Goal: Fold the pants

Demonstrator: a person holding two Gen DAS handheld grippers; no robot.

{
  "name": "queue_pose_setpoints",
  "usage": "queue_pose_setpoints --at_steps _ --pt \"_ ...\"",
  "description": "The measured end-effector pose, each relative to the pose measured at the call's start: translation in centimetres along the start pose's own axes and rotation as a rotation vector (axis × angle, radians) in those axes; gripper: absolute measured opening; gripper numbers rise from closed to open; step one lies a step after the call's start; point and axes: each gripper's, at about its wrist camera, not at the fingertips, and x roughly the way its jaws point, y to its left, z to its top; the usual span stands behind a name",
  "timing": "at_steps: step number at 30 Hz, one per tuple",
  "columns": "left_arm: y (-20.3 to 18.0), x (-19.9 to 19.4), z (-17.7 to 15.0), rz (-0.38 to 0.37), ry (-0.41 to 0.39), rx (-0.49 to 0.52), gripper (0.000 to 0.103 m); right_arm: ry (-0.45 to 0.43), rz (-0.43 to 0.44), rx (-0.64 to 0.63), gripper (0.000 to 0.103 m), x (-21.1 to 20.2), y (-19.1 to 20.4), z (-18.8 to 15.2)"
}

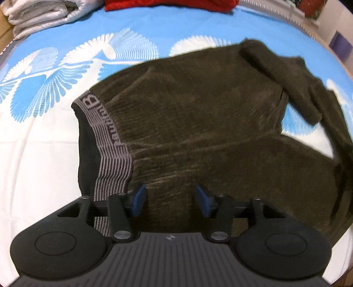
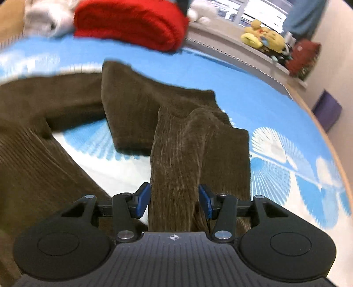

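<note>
Ribbed brown pants are soft, limp; take the striped waistband and leg cuffs. Your left gripper and right gripper gape, gripping nothing.

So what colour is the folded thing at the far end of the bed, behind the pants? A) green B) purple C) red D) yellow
C: a folded red cloth lies on the blue patterned sheet beyond the brown pants, next to a white bundle.
</note>
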Motion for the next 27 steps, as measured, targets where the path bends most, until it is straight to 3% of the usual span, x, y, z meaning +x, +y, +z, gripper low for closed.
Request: queue_pose_setpoints --at_steps 6,7,8,11,14,16,18,21,22,25,27 --pt "1.7 1.5 -0.8 0.014 0.051 0.020 0.061 0.041 -0.096 -0.159 0.047 1.4 2.1 -0.3" --pt "1.9 1.6 -0.9 0.012 0.052 0.018 0.061 0.044 -0.109 -0.162 0.039 1.4 1.9 -0.4" --pt "2.1 1.7 -0.9 0.011 0.053 0.017 0.061 0.042 -0.123 -0.143 0.019 1.1 1.2 -0.3" --pt "2.0 1.6 -0.9 0.013 0.056 0.028 0.061 -0.026 -0.197 0.087 0.011 -2.7 -3.8 0.1" --pt "1.5 1.1 -0.7 0.022 0.052 0.039 0.061 -0.039 -0.289 0.481 0.008 -8.4 -11.0 -2.0" --pt "1.1 0.5 -0.5 0.027 0.033 0.051 0.061 0.038 -0.291 0.782 0.008 -11.6 -15.4 -6.3" --pt "0.5 -0.3 -0.4 0.025 0.012 0.062 0.061 0.164 -0.281 0.958 0.008 -12.9 -17.4 -11.3" --pt "-0.6 -2.0 -0.1 -0.002 -0.032 0.071 0.061 0.363 -0.176 1.131 0.008 -12.6 -18.3 -19.3" --pt "-1.0 -2.5 -0.1 -0.010 -0.045 0.073 0.061 0.392 -0.138 1.205 0.011 -12.4 -18.8 -21.1" --pt "-2.4 -3.6 -0.1 -0.033 -0.073 0.089 0.063 0.313 -0.145 1.262 0.012 -13.0 -20.8 -23.2" --pt "-3.4 -4.0 -0.3 -0.043 -0.084 0.117 0.063 0.239 -0.169 1.194 0.032 -13.6 -21.5 -22.6"
